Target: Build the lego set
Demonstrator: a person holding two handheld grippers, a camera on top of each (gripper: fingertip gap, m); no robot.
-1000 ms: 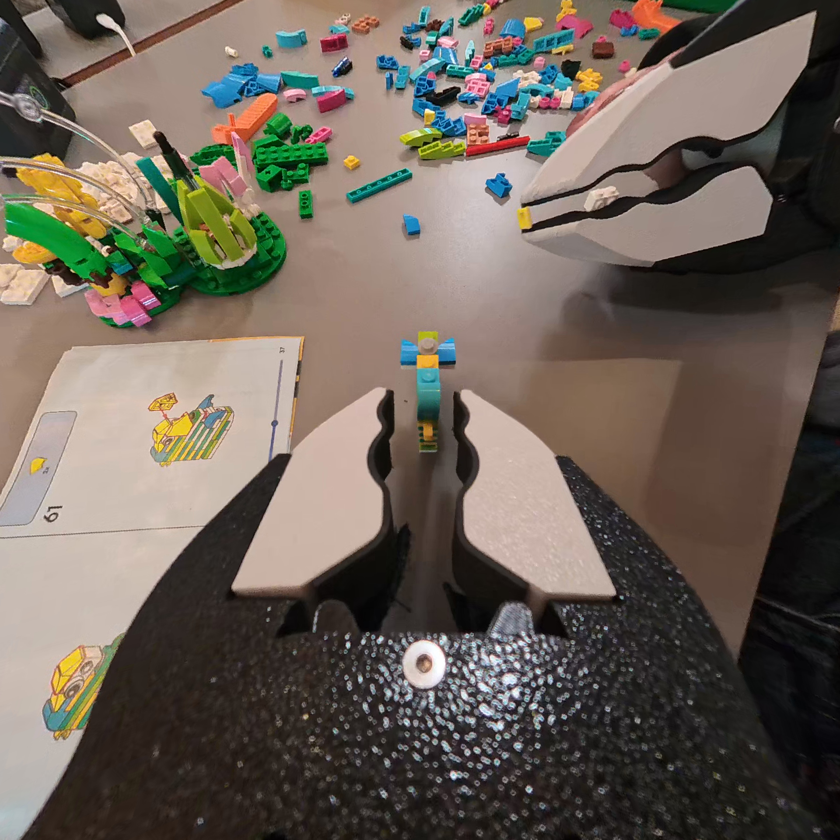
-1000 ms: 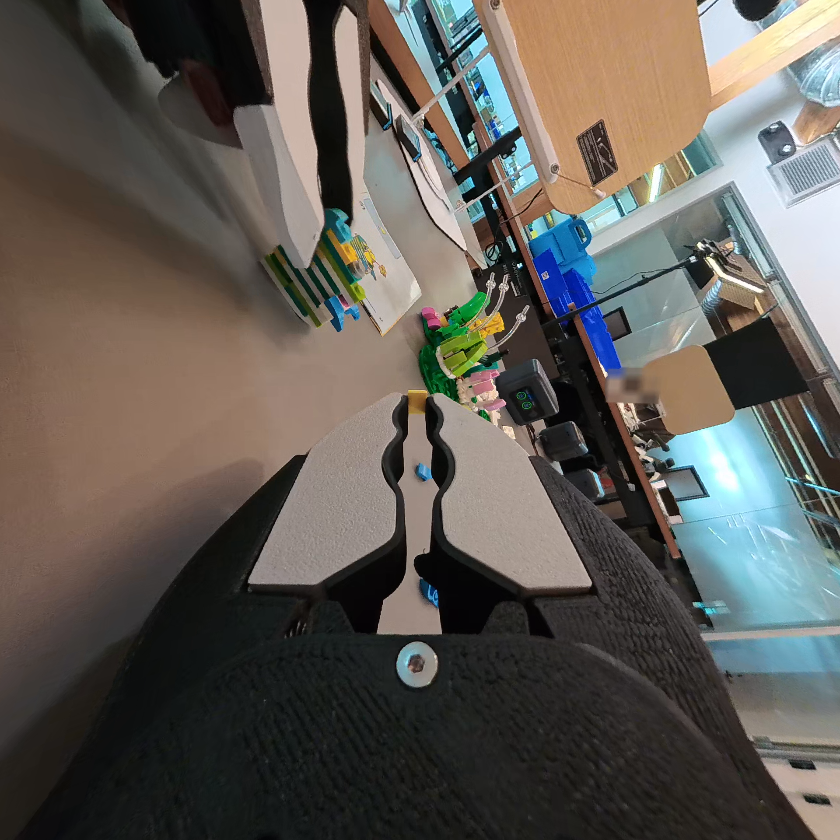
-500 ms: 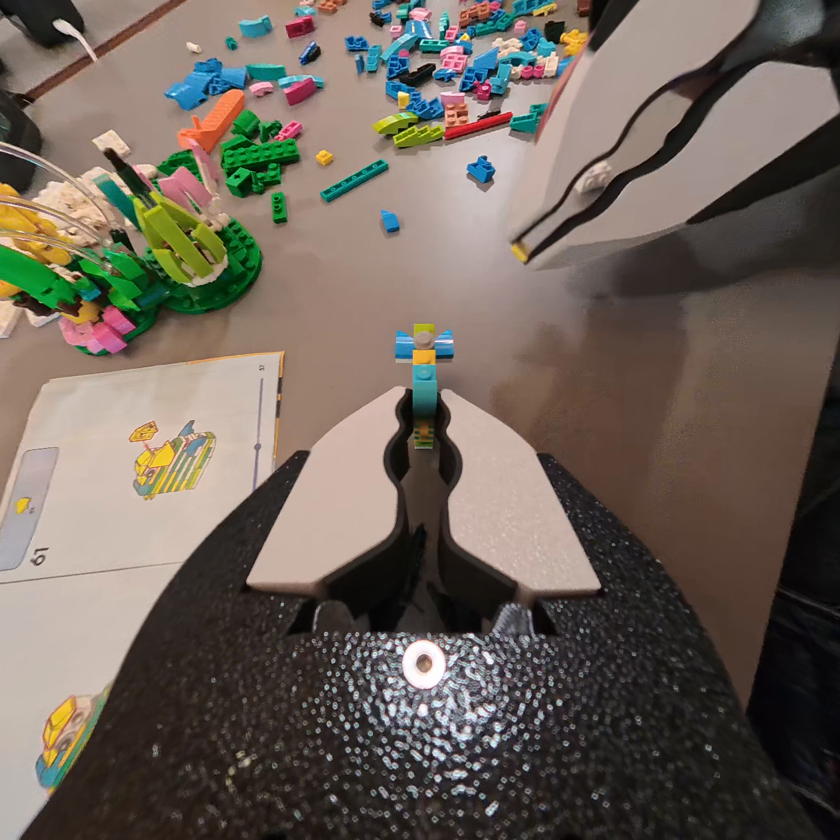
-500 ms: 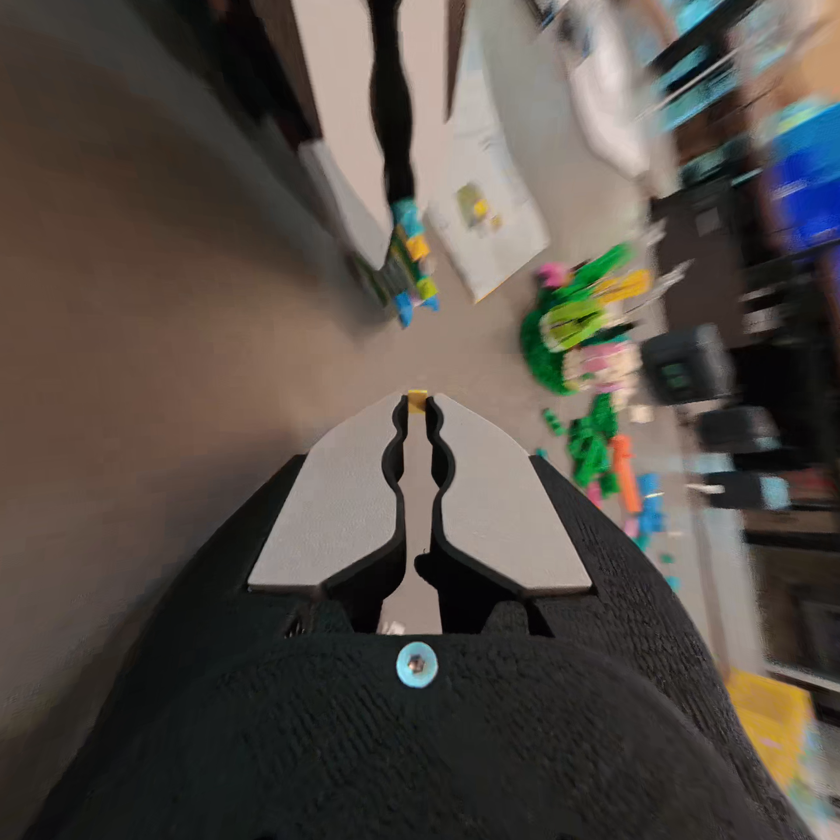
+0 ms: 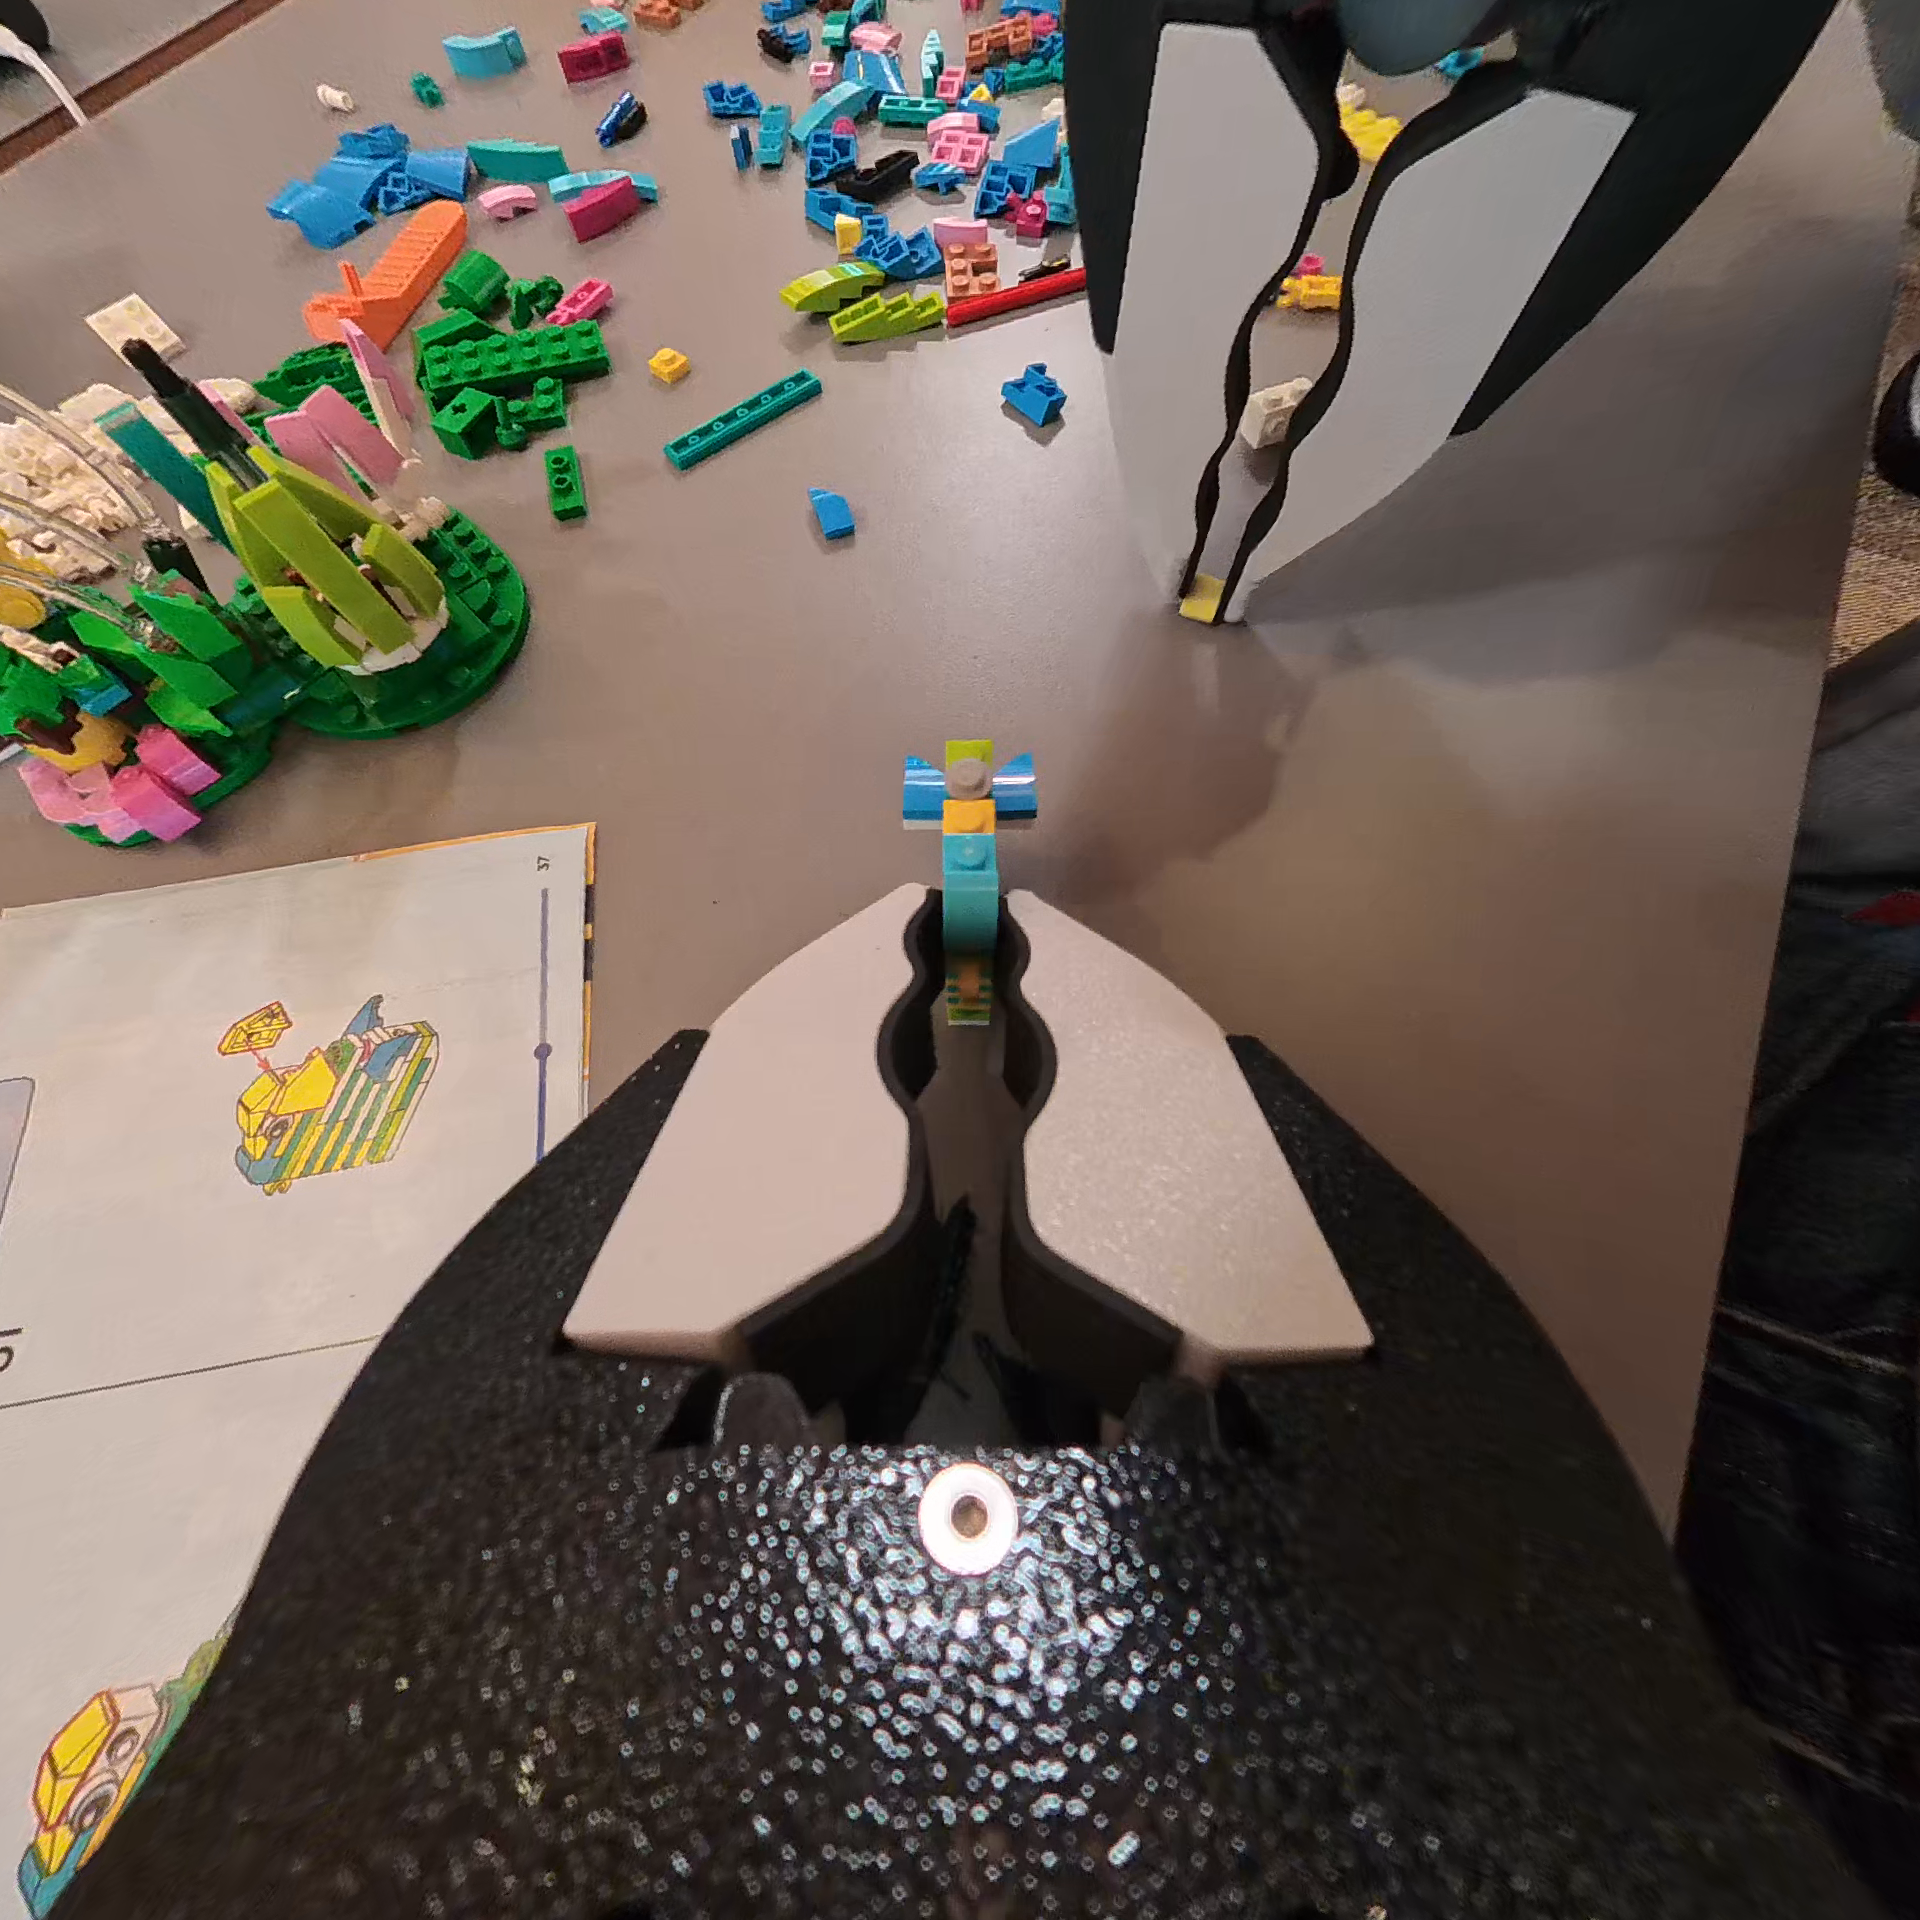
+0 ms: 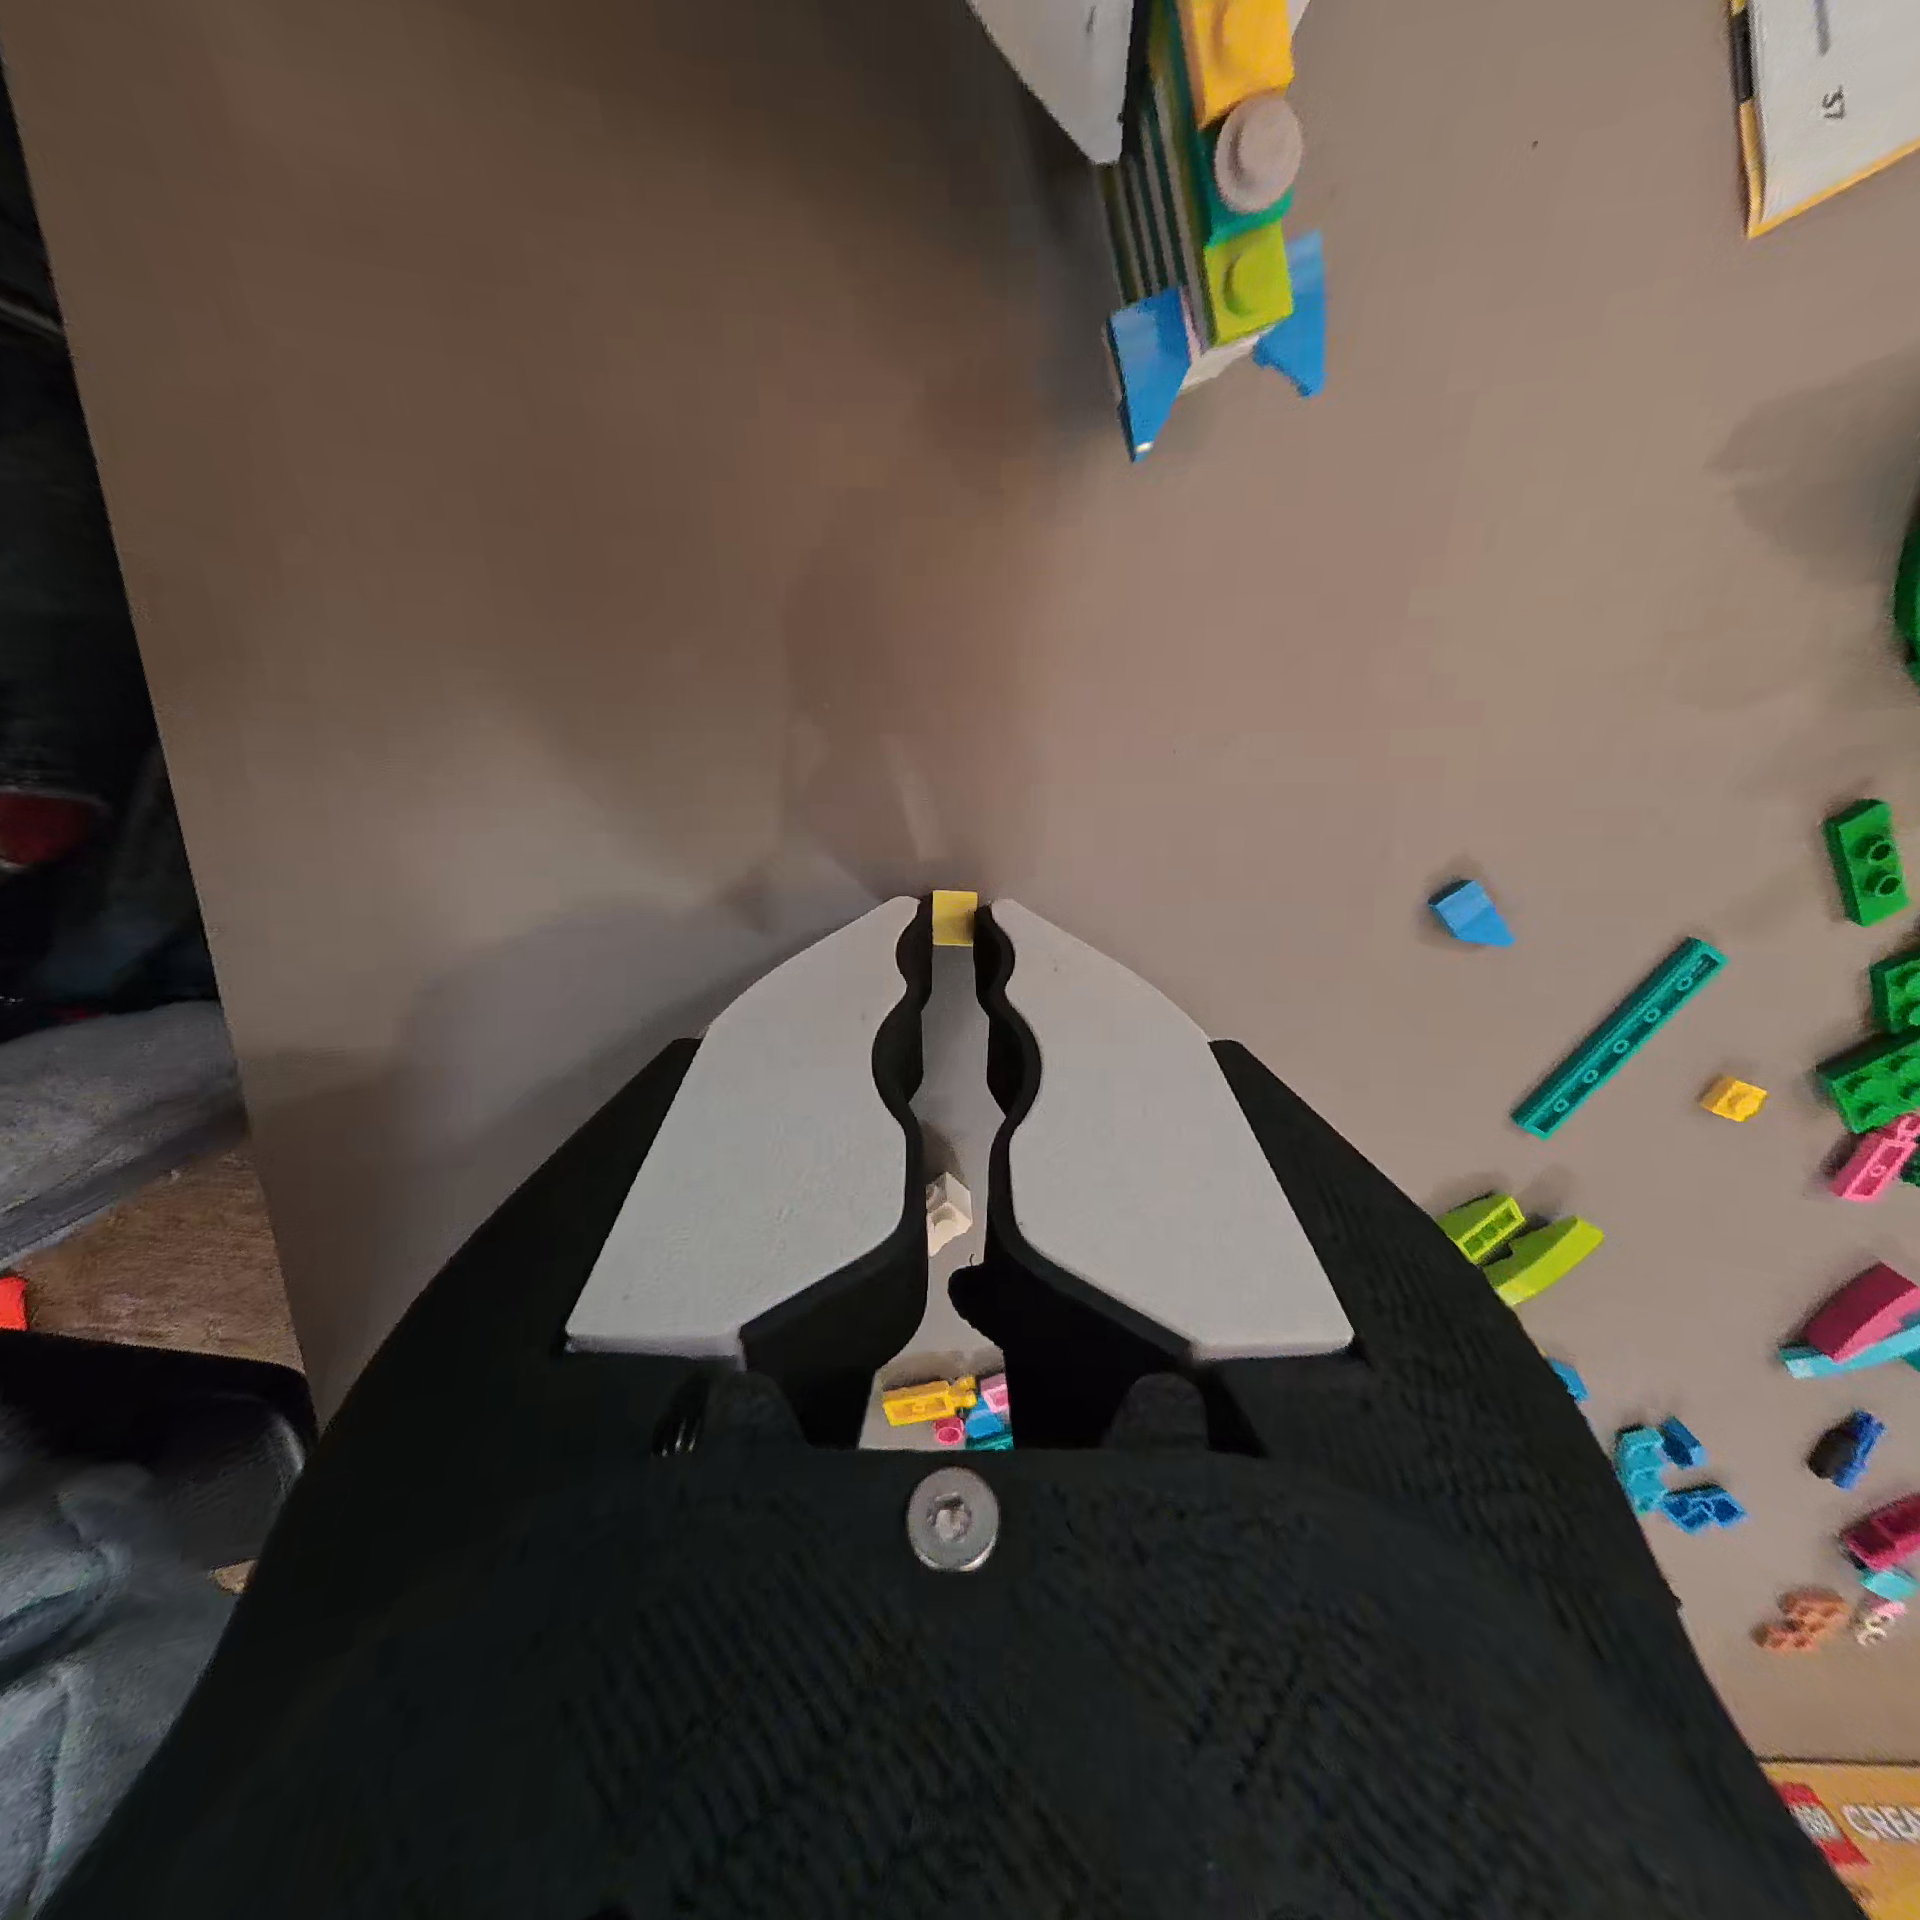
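My left gripper (image 5: 964, 914) is shut on a small striped fish model (image 5: 968, 831) with blue tail fins, a teal top and a grey stud, standing on the grey table (image 5: 1351, 935). The model also shows at the top of the right wrist view (image 6: 1216, 229). My right gripper (image 6: 956, 914) is shut on a small yellow piece (image 6: 954, 916) at its fingertips. In the left wrist view it (image 5: 1210, 603) points down at the table to the right of and beyond the model, the yellow piece (image 5: 1203, 600) near the surface.
An open instruction booklet (image 5: 260, 1091) lies at the left. A green plant build (image 5: 312, 613) stands beyond it. Several loose bricks (image 5: 883, 187) are scattered at the far side, with a teal bar (image 5: 743, 418) and a blue slope (image 5: 831, 512) nearer. The table edge runs along the right. The gap from one gripper's tips to the other's is roughly 10 cm. My right tips are roughly 9 cm from the blue slope (image 5: 831, 512). Seen from the right wrist view (image 6: 1473, 908) as well.
My left gripper closed on the fish model. My right gripper swung from level to pointing down at the table, carrying the yellow piece closer to the model.
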